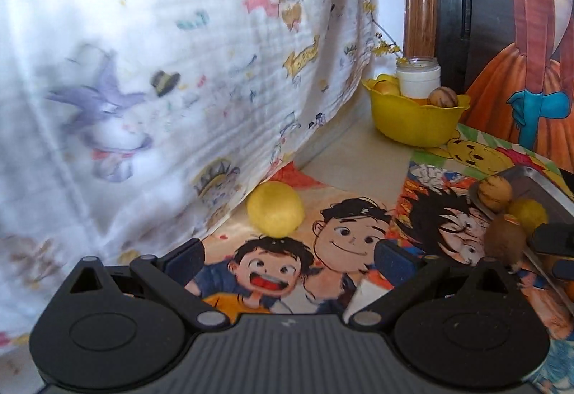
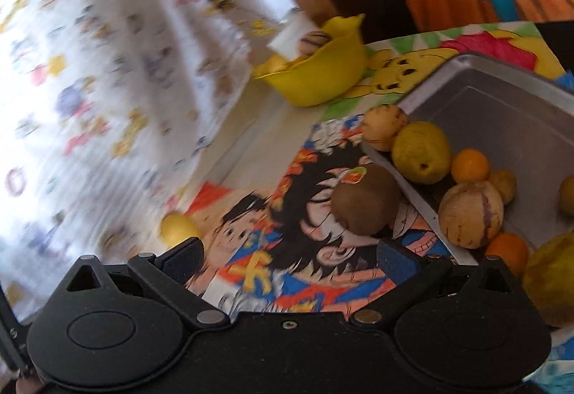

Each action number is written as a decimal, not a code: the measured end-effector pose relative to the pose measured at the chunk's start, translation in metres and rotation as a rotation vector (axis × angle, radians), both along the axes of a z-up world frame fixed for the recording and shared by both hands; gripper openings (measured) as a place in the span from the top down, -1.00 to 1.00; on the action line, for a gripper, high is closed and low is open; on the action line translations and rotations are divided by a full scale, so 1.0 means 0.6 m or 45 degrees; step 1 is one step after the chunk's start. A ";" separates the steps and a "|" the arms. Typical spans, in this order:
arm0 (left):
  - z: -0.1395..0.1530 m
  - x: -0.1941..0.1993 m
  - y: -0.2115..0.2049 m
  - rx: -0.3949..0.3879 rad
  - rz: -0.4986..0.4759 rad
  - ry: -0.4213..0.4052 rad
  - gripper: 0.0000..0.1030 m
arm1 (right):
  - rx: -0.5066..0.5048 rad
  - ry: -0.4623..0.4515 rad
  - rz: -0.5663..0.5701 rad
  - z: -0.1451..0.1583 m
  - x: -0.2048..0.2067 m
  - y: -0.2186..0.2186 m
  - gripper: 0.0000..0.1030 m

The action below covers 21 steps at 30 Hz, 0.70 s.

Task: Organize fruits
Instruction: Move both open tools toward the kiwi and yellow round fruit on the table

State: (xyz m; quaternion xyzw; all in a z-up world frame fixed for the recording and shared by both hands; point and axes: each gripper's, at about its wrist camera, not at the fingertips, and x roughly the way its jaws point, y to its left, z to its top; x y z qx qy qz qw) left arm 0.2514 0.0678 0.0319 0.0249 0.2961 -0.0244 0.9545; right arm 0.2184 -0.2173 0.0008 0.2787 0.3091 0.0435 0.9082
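A yellow lemon (image 1: 275, 208) lies on the cartoon mat next to the hanging cloth, just ahead of my open, empty left gripper (image 1: 288, 259). A brown kiwi (image 2: 365, 204) with a sticker lies on the mat beside the metal tray (image 2: 502, 107), just ahead of my open, empty right gripper (image 2: 290, 259). The tray holds several fruits: a lemon (image 2: 420, 152), a small orange (image 2: 470, 165) and a striped pale melon (image 2: 470, 214). A yellow bowl (image 1: 416, 119) at the back holds fruit and a white jar (image 1: 418, 76). The kiwi (image 1: 506, 243) and the tray (image 1: 538, 179) show at the right of the left wrist view.
A printed white cloth (image 1: 143, 89) hangs along the left side. A dark cabinet with a painted figure (image 1: 531, 35) stands behind the table. The bowl (image 2: 319, 71) and the loose lemon (image 2: 177, 229) show in the right wrist view, which is blurred.
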 end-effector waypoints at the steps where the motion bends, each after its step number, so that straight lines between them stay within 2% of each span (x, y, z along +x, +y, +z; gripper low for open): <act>1: -0.007 0.012 0.001 0.003 -0.004 0.004 -0.99 | -0.006 -0.003 -0.025 -0.008 0.008 0.002 -0.99; 7: -0.037 0.069 -0.001 0.026 -0.026 0.031 -0.99 | -0.033 0.025 -0.134 -0.047 0.044 0.005 -0.99; 14: -0.065 0.115 -0.006 0.034 -0.015 0.062 -0.99 | -0.067 0.031 -0.176 -0.069 0.064 0.001 -0.99; 21: -0.079 0.143 -0.012 0.049 -0.004 0.068 -0.99 | -0.112 -0.014 -0.193 -0.075 0.074 0.008 -0.99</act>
